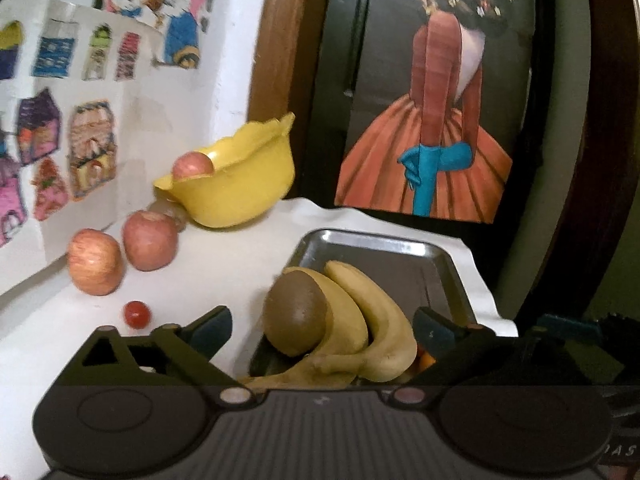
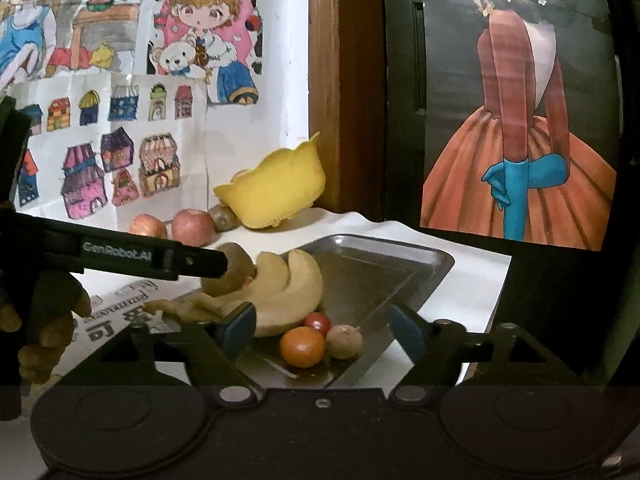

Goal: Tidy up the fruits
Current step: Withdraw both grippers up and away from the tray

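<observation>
Yellow bowl (image 1: 240, 184), brown kiwi (image 1: 296, 316), silver tray (image 1: 372, 244)

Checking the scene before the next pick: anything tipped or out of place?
Yes. The yellow bowl is tilted, propped on a fruit under its edge, one apple inside. Two apples and a cherry tomato lie loose on the table.

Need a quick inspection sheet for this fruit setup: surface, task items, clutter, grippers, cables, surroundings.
Surface: white tabletop, partly covered by a metal tray.
Job's things: bananas and kiwi in the tray, with an orange, a cherry tomato and a small brown fruit. Two apples and another cherry tomato loose on the table. Yellow bowl, tilted, holds one apple; second kiwi beside it.
Clutter: printed paper by the tray.
Grippers: left hand-held gripper open around the kiwi and bananas; right hand-held gripper open above the tray's small fruits.
Cables: nothing seen.
Surroundings: drawings on the wall, painting.
</observation>
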The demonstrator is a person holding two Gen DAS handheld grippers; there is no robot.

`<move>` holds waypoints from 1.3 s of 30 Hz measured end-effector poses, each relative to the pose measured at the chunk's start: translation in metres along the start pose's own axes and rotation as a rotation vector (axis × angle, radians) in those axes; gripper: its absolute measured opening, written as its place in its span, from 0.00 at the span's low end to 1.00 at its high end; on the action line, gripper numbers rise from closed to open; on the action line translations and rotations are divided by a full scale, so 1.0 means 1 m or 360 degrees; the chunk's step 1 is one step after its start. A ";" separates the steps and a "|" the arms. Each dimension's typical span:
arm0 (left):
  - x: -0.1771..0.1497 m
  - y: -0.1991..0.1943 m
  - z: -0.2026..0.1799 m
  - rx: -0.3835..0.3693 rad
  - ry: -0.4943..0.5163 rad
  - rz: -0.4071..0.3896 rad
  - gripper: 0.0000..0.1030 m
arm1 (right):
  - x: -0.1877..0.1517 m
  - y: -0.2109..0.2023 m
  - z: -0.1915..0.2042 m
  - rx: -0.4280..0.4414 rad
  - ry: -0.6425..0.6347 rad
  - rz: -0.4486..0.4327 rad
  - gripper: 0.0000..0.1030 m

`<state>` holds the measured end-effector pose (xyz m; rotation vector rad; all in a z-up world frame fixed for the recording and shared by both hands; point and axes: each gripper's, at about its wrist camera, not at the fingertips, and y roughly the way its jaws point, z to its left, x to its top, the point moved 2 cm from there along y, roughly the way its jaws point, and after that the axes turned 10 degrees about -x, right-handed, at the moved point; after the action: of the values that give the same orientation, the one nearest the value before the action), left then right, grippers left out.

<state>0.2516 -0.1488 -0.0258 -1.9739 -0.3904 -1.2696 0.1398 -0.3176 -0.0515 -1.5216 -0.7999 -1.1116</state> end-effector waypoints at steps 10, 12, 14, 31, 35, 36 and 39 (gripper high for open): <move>-0.007 -0.100 0.004 0.0100 -0.0056 -0.0145 0.99 | 0.012 -0.079 0.029 0.0044 -0.0008 -0.0127 0.99; -0.013 -0.126 0.004 0.0120 -0.0067 -0.0175 0.99 | 0.009 -0.100 0.035 0.0050 0.0003 -0.0137 0.99; -0.018 -0.153 0.004 0.0138 -0.0076 -0.0212 0.99 | 0.004 -0.119 0.037 0.0062 0.0028 -0.0136 0.99; -0.089 -0.340 0.018 0.0371 -0.0105 -0.0387 1.00 | -0.005 -0.266 0.068 0.0112 -0.0002 -0.0252 0.99; -0.090 -0.368 0.029 0.0440 -0.0104 -0.0427 1.00 | 0.021 -0.284 0.063 0.0156 -0.0047 -0.0250 0.99; -0.087 -0.375 0.031 0.0459 -0.0095 -0.0446 1.00 | 0.031 -0.288 0.062 0.0155 -0.0073 -0.0249 0.99; -0.073 -0.391 0.033 0.0486 -0.0058 -0.0515 1.00 | 0.063 -0.297 0.057 0.0136 -0.0130 -0.0289 0.99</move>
<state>0.0034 0.1491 0.0675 -1.7204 -0.8959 -1.2812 -0.0934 -0.1958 0.1100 -1.4518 -1.0454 -1.1373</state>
